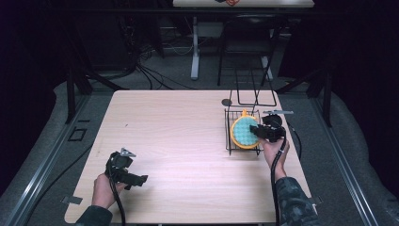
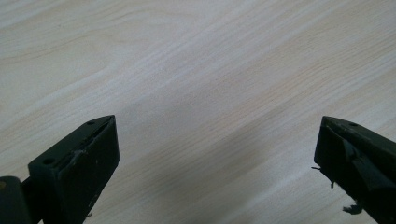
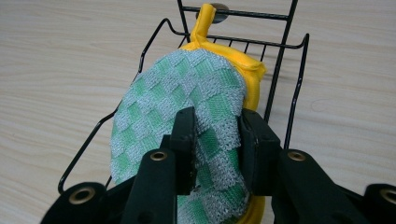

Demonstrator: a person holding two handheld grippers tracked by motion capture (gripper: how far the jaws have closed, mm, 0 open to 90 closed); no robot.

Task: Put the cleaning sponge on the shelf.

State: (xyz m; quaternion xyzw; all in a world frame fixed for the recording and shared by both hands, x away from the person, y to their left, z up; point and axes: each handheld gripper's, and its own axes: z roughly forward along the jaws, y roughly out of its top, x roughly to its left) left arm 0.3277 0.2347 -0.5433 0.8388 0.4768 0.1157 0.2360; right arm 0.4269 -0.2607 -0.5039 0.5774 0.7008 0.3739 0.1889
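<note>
Pinching the sponge [image 3: 187,93] over the wire basket [image 3: 299,70], right gripper [image 3: 215,140] jaws clamp it; left gripper [image 2: 217,154] jaws apart.

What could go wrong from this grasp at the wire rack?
The right hand-held gripper pinches only a fold of the sponge's mesh face, so it may slip free. The sponge sits inside the wire rack, so its yellow loop could snag a wire and drag the light rack across the table.

A round yellow-rimmed, green-checked sponge [image 3: 187,116] lies in the black wire basket [image 3: 299,84].
</note>
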